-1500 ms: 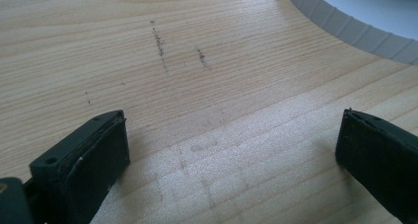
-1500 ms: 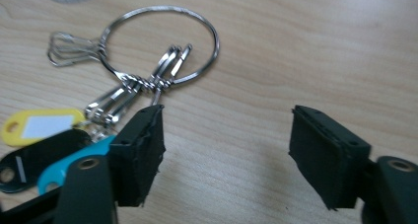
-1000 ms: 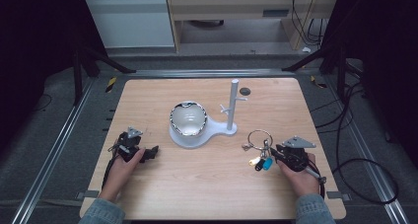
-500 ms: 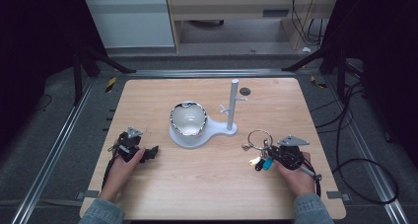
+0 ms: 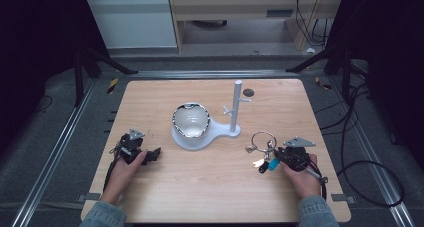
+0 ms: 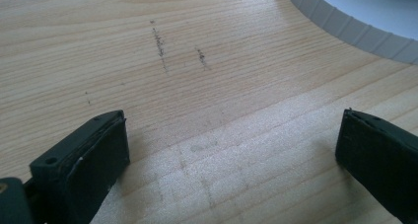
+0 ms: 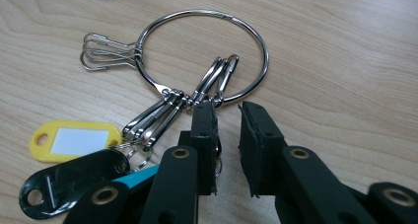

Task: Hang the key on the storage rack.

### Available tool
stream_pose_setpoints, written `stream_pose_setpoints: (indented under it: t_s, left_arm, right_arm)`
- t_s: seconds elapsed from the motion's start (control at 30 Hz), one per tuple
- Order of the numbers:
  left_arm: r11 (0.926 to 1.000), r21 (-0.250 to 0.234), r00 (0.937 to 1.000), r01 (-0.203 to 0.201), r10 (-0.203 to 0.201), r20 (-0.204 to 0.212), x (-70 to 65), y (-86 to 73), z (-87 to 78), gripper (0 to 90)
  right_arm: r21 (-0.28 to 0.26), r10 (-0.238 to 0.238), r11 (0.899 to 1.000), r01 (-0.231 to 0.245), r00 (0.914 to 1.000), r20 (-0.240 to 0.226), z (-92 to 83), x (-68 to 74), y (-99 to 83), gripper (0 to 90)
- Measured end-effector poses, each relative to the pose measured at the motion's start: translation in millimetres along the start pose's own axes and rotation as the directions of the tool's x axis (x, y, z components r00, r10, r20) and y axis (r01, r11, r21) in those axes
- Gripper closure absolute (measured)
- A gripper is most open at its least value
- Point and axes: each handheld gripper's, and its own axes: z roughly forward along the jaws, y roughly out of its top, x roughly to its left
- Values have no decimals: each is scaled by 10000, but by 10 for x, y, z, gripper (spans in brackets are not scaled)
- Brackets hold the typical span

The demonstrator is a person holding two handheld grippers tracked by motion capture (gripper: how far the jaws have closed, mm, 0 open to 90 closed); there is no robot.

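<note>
With the key ring flat on the table at the near right, the right gripper sits nearly closed at its near rim, gripping nothing evident, seemingly mid-pickup and needing to pinch the wire, while the left gripper rests wide apart, empty.

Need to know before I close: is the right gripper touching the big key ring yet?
Cannot tell. In the right gripper view the right gripper has its jaw tips at the key ring's near rim, slightly parted, but neither contact nor gap shows plainly.
</note>
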Motion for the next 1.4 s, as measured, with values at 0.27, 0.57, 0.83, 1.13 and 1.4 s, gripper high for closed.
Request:
stream_pose_setpoints:
  t_s: [0.27, 0.57, 0.83, 1.13, 1.4]
  left_arm:
    - [10000, -1, 10000, 1, -1, -2, 0, 0, 0, 0]
    - [10000, -1, 10000, 2, -2, -2, 0, 0, 0, 0]
    - [10000, -2, 10000, 4, -4, -1, 0, 0, 0, 0]
    - [10000, -4, 10000, -28, 28, 20, -2, 0, 0, 0]
    - [10000, -3, 10000, -36, 36, 27, -1, 0, 0, 0]
  right_arm:
    - [-61, -10, 10000, 10, 9999, -110, 38, 17, 15, 752]
    - [-201, -155, 9997, 152, 9997, -170, 45, 58, 46, 732]
    - [41, -44, 10000, 44, 9999, -99, 63, 40, 25, 744]
    - [177, 217, 9996, -210, 9990, -398, 32, -14, 9, 882]
    - [-68, 46, 10000, -48, 9994, -335, 13, -16, 36, 886]
